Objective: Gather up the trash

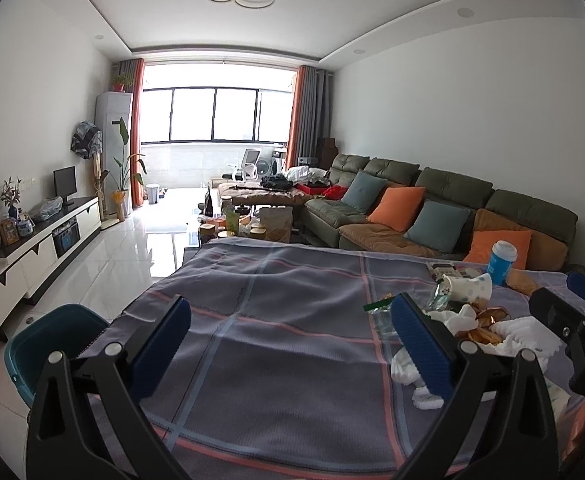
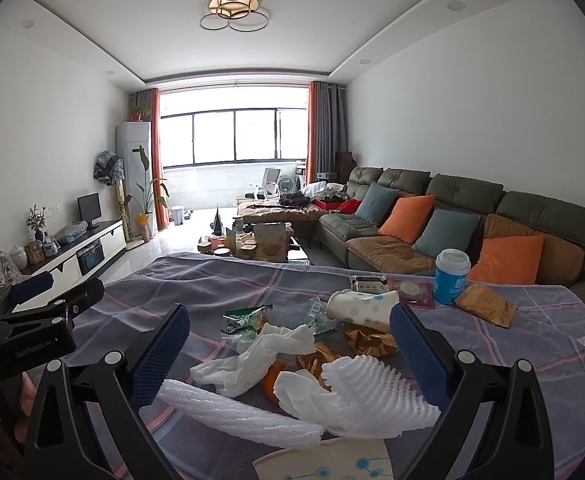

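Trash heap (image 2: pixel 316 344) between spread right tongs (image 2: pixel 288 352), ready for gripping; left tongs (image 1: pixel 288 344) likewise apart, empty, over bare counter (image 1: pixel 272 300).

Legible text is scarce. In the right wrist view, the black body of the left gripper (image 2: pixel 32 292) carries a pale printed line along its side, too blurred to read with certainty. A small dark packet (image 2: pixel 366 285) on the checked tablecloth (image 2: pixel 212 280) bears a white label with printed characters that cannot be made out. The blue cup (image 2: pixel 450 276) with a white lid shows white marks on its side, also unreadable. A paper cup (image 2: pixel 356 304) lying on its side has only a dot pattern. In the left wrist view no writing can be read.
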`<state>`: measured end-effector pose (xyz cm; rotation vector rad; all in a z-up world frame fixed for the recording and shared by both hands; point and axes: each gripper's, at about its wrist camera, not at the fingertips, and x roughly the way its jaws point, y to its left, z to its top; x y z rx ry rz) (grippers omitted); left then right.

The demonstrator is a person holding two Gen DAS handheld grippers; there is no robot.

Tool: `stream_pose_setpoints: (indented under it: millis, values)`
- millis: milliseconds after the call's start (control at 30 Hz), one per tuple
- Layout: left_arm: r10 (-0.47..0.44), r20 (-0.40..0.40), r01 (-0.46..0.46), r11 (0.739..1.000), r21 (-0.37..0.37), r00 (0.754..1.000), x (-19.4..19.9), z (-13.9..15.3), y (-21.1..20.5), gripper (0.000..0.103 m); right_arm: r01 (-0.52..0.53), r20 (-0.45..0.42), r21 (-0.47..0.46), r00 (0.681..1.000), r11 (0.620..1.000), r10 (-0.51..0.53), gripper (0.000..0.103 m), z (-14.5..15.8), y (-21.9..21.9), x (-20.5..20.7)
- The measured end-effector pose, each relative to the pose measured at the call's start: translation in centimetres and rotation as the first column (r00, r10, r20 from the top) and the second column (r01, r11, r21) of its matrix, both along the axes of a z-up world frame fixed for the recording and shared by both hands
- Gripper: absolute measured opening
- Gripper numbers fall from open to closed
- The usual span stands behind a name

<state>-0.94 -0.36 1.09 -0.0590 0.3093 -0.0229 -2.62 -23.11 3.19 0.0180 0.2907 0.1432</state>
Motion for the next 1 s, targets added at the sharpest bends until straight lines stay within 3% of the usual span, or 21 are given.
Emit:
stream_pose_setpoints:
  millis: [467, 1000]
  values:
    - [-0.009, 0.062, 0.008, 1.000, 0.010, 0.998, -1.2, 0.5, -0.1, 0.100, 0.006, 0.021, -0.006, 1.000, 1.000, -0.006, 0.099, -0.3, 0.1, -0.3]
    - [-0.008, 0.070, 0.006, 1.000, 0.021, 0.998, -1.0, 0.2, -0.7, 0.100, 0.009, 0.025, -0.006, 1.000, 1.000, -0.009, 0.099, -0.2, 0.1, -0.4]
